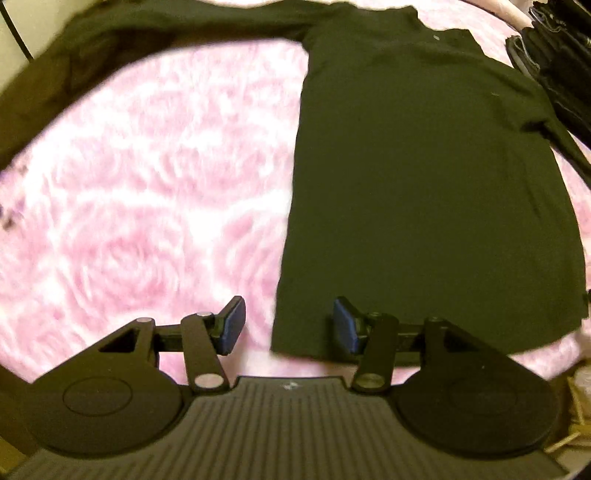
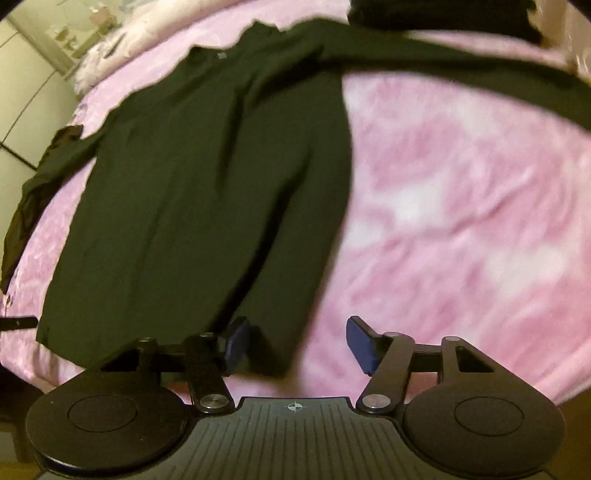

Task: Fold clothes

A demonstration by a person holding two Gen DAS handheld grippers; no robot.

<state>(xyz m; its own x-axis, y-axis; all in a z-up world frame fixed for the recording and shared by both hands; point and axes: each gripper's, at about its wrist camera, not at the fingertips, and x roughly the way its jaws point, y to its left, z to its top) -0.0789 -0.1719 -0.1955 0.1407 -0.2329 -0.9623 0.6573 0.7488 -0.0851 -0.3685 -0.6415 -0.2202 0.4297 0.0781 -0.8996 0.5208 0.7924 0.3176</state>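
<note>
A black long-sleeved shirt lies flat on a pink patterned bedspread, collar far, hem near. One sleeve stretches out to the far left. My left gripper is open and empty, above the hem's left corner. In the right wrist view the shirt fills the left half, with a sleeve stretched to the far right. My right gripper is open and empty, over the hem's right corner.
A pile of dark clothing sits at the far right of the bed and shows at the top of the right wrist view. Another dark garment hangs off the bed's left edge by a tiled wall.
</note>
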